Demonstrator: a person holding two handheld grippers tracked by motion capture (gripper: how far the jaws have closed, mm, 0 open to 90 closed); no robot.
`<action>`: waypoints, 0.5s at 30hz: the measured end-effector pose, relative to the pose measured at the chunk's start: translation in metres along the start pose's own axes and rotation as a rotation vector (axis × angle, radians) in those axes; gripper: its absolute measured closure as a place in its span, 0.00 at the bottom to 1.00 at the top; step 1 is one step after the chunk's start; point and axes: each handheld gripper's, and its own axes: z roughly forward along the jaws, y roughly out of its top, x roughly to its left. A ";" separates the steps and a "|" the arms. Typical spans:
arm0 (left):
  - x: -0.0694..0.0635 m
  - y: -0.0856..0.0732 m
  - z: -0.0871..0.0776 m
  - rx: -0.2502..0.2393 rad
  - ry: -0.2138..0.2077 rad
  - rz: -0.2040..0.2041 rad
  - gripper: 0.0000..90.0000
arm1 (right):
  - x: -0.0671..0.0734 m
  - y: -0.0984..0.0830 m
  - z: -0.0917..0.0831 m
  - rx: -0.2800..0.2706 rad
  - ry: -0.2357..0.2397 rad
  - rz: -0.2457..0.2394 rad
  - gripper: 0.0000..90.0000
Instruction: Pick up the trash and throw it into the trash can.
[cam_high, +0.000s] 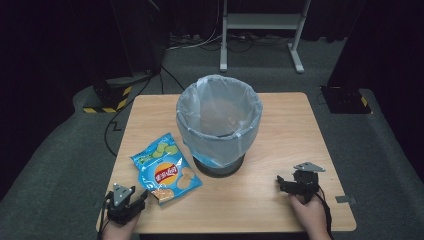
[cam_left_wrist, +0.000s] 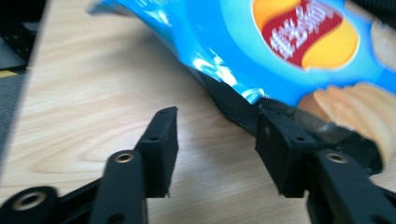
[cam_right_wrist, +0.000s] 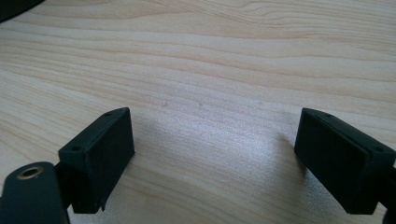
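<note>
Blue foil crisp bag (cam_high: 166, 169), one item, lying flat on the wooden table (cam_high: 280, 150) at the near-left, just beside the lined bin (cam_high: 219, 122) and a little in front of it.

Placement: the bag rests face up with its long axis slanting, top corner toward the far left, bottom seam toward the near edge. That near seam points at the left gripper (cam_high: 131, 202), which suits a pinch from the person's side without reaching over the bin. The bin stands at mid-table with its mouth open, so a lifted bag would likely have only a short way to travel.

Left gripper: jaws apart, nothing between them. In the left gripper view (cam_left_wrist: 217, 140) one jaw tip sits at the dark torn or crimped edge of the bag (cam_left_wrist: 280, 51); whether it touches cannot be told. The other jaw is over bare wood.

Right gripper (cam_high: 295, 186): jaws wide apart over bare table (cam_right_wrist: 210, 70) at the near-right, well apart from bag and bin, held in the person's hand (cam_high: 311, 217); judged idle, kept clear of the work.

Bag appearance: bright blue ground, a red and yellow round logo at centre, pale crisps printed below it, green slices printed near the top. Surface glossy and slightly puffed, wrinkled along the edges. Silver-dark inner lining shows at the near seam.

Bin: dark base, translucent pale liner folded over the rim.
</note>
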 end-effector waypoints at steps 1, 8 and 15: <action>0.001 0.003 -0.004 -0.007 -0.001 -0.001 0.57 | 0.000 0.000 0.000 0.000 0.000 0.000 0.13; -0.005 0.022 -0.010 -0.064 -0.021 -0.035 0.50 | 0.000 0.000 0.000 0.000 0.000 0.000 0.13; -0.005 0.036 0.025 -0.077 -0.014 -0.098 0.40 | 0.000 0.000 0.000 -0.003 0.001 -0.004 0.13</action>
